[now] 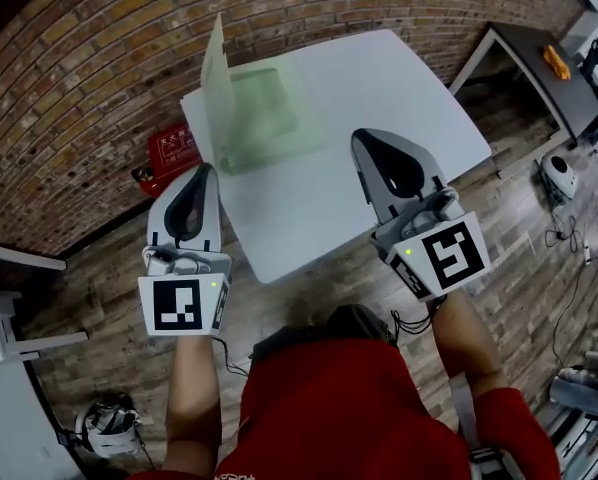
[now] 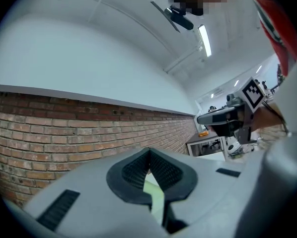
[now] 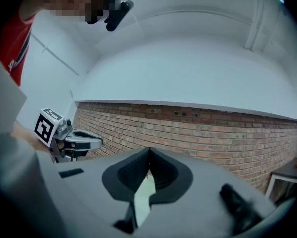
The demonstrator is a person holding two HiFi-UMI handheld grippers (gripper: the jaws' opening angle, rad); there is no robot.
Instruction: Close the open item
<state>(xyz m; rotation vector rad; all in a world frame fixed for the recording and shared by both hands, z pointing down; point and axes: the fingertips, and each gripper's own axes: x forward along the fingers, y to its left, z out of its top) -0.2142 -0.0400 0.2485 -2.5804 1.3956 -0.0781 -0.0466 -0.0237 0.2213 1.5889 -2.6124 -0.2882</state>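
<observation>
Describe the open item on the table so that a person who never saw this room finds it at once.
Find the white table beside the brick wall. At its corner nearest the wall lies a flat, pale green case, the only thing seen on it. Its lid stands almost upright along its left edge; the red object close by lies on the floor.

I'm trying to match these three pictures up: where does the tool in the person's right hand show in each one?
Head view: the right gripper is right of centre, against the white table.
Left gripper view: the right gripper is at the right, mid-height, below its marker cube.
Right gripper view: its own shut jaws, bottom centre.
Shared landmark: the brick wall.
</observation>
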